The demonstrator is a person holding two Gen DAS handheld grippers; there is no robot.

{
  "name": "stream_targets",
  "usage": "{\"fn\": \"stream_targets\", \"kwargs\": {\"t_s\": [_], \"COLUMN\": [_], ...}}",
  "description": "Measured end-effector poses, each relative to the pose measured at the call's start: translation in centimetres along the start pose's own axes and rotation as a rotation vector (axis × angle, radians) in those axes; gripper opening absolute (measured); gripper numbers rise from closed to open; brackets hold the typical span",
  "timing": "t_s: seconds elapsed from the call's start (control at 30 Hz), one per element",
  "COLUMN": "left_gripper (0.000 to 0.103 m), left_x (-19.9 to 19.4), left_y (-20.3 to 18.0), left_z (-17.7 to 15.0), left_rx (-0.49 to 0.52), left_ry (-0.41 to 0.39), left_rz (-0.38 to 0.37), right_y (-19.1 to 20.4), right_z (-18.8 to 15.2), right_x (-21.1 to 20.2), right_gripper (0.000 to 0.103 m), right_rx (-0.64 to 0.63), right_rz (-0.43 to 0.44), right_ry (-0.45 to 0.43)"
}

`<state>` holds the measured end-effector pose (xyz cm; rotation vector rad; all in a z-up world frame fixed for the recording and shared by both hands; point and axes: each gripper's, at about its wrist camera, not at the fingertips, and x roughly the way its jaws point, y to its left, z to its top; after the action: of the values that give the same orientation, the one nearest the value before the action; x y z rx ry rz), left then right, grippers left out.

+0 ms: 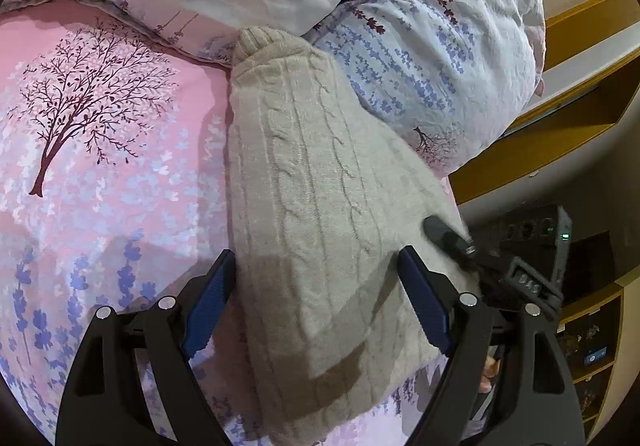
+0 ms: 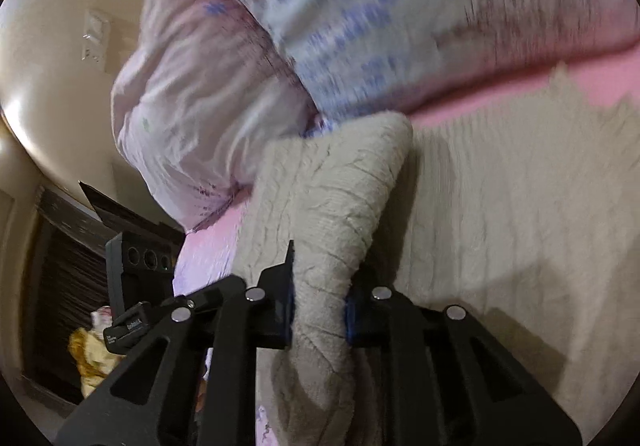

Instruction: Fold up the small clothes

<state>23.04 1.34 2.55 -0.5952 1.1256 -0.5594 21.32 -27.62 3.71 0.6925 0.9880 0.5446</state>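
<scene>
Two hand-held grippers: right (image 2: 318,302) pinching sweater (image 2: 500,205) (left (image 1: 316,278) splayed)

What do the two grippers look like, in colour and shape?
Both the left gripper and the right gripper have black angular linkage arms with round silver pins. Their fingers carry blue ribbed pads. No cables or sleeves are visible.

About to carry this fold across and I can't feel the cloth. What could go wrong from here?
1. The right gripper pinches only a bunched ridge of the beige cable-knit sweater; thick knit may slip out mid-fold.
2. The left gripper is open, straddling the sweater without pinning it, so the whole garment could drag along the pink tree-print bedsheet.
3. The piled lavender-print duvet touches the sweater's far end and could snag it.
</scene>
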Motion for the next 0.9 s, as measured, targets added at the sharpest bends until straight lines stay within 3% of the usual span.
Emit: {"fn": "stream_targets", "kwargs": {"t_s": [0.17,0.3,0.37,0.47,0.6,0.77,0.9], "left_gripper": [0.084,0.086,0.086,0.086,0.085,0.085,0.082], "left_x": [-0.3,0.1,0.7,1.8,2.7,3.8,4.7], "left_y": [-1.4,-2.6,-2.9,-3.3,-4.1,-4.9,-5.2], "left_z": [-0.3,-0.7,-0.9,-1.2,-1.7,-2.1,-2.1], "left_rx": [0.031,0.062,0.067,0.061,0.073,0.093,0.077], "left_ry": [-0.009,-0.008,0.005,0.031,0.048,0.066,0.077], "left_rz": [-0.034,-0.049,-0.052,-0.055,-0.046,-0.027,-0.029], "right_y": [1.8,-0.9,-3.1,-6.5,-7.7,-8.9,-9.6], "right_z": [1.1,0.6,0.2,-1.1,-1.3,-0.1,0.4], "right_x": [-5.6,-9.6,-9.9,-8.4,-8.4,-8.6,-8.2], "right_gripper": [0.017,0.017,0.017,0.017,0.018,0.038,0.039], "right_rx": [-0.122,-0.078,-0.025,0.04,0.071,0.135,0.195], "right_rz": [-0.145,-0.247,-0.293,-0.349,-0.307,-0.241,-0.201], "right_ry": [-0.177,-0.282,-0.255,-0.134,-0.13,-0.109,-0.126]}}
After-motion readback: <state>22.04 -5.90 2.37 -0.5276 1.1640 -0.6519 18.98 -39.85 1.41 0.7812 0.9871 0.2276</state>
